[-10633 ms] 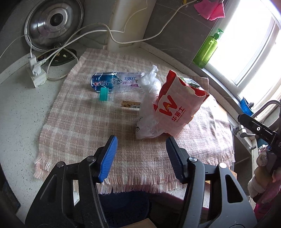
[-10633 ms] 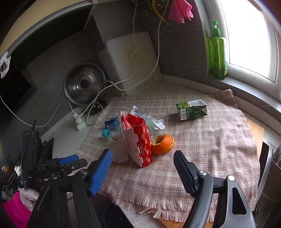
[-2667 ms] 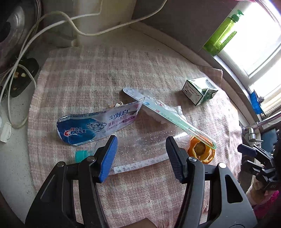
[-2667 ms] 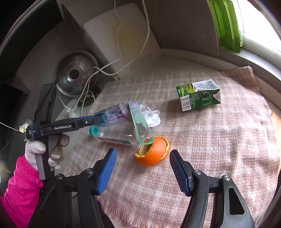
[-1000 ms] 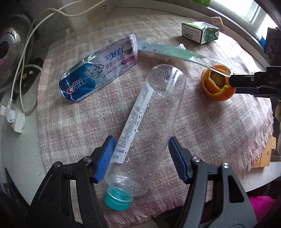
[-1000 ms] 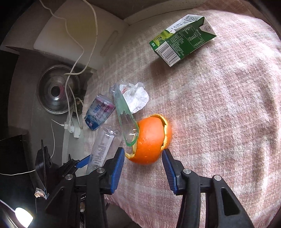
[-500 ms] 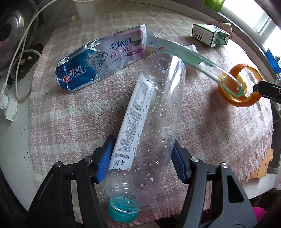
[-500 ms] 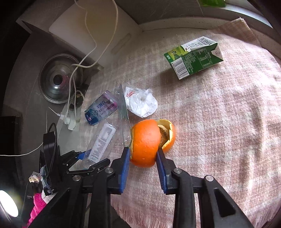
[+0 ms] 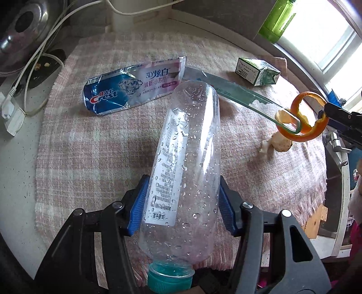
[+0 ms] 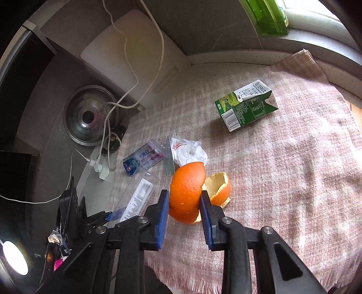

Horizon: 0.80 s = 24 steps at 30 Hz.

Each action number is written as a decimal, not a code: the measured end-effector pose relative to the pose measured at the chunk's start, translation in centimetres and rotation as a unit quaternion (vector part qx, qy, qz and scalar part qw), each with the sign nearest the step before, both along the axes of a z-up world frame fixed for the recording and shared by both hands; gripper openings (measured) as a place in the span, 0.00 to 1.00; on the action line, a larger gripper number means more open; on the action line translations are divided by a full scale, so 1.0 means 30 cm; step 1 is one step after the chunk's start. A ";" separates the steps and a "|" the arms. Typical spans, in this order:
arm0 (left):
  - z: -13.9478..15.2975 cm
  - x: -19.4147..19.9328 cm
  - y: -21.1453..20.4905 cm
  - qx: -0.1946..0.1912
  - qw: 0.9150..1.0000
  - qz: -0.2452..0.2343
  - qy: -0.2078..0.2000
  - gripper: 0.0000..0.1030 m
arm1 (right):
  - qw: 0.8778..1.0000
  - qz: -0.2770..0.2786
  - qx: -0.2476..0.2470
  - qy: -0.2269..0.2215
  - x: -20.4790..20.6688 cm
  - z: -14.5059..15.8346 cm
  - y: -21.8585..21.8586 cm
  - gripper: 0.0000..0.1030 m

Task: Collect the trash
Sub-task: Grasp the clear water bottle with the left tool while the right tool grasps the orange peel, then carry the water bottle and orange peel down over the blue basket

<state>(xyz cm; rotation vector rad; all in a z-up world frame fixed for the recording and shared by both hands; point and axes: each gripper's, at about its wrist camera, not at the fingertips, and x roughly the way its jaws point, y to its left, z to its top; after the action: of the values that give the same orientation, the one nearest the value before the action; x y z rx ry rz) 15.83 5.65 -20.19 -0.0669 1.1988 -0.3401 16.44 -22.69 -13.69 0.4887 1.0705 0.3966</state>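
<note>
A clear plastic bottle [image 9: 187, 135] with a teal cap [image 9: 169, 276] sits between the blue pads of my left gripper [image 9: 182, 187]. The jaws are closing and the pads press its sides; it is held above the cloth. My right gripper [image 10: 183, 199] is closing on an orange peel [image 10: 185, 185] and its pads squeeze it, lifted off the cloth. The left wrist view shows that peel [image 9: 303, 133] at the right. A flattened toothpaste tube [image 9: 135, 88], a green milk carton [image 10: 246, 106], a crumpled white wrapper [image 10: 187, 153] and a clear green plastic strip [image 9: 237, 92] lie on the cloth.
A pink checked cloth [image 9: 90, 147] covers the counter. A loose peel piece [image 10: 219, 190] lies beside the held peel. A pot lid [image 10: 90, 115], power strip with cables [image 9: 11, 117] and white board [image 10: 126, 56] stand at the back left. A green soap bottle [image 9: 278, 20] is on the sill.
My left gripper has tightened on the bottle and raised it. My right gripper has shut on the orange peel and lifted it, leaving one piece on the cloth.
</note>
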 end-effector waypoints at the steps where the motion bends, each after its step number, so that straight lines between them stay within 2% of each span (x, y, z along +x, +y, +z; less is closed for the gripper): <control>1: 0.008 -0.006 0.009 -0.006 1.000 0.003 -0.001 0.56 | 1.000 -0.001 -0.001 -0.006 -0.006 0.015 0.000 0.26; 11: 0.069 -0.080 0.042 -0.019 1.000 0.014 -0.020 0.56 | 0.999 0.001 -0.019 -0.047 -0.087 0.120 -0.020 0.25; 24: 0.084 -0.261 0.040 -0.014 1.000 0.014 -0.024 0.56 | 0.998 0.022 -0.033 -0.046 -0.279 0.118 -0.006 0.25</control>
<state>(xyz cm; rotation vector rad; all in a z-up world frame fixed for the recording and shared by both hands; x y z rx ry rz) 8.00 6.83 -17.68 -0.0987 1.1456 -0.3326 8.08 -22.87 -10.15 0.3852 1.0025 0.4177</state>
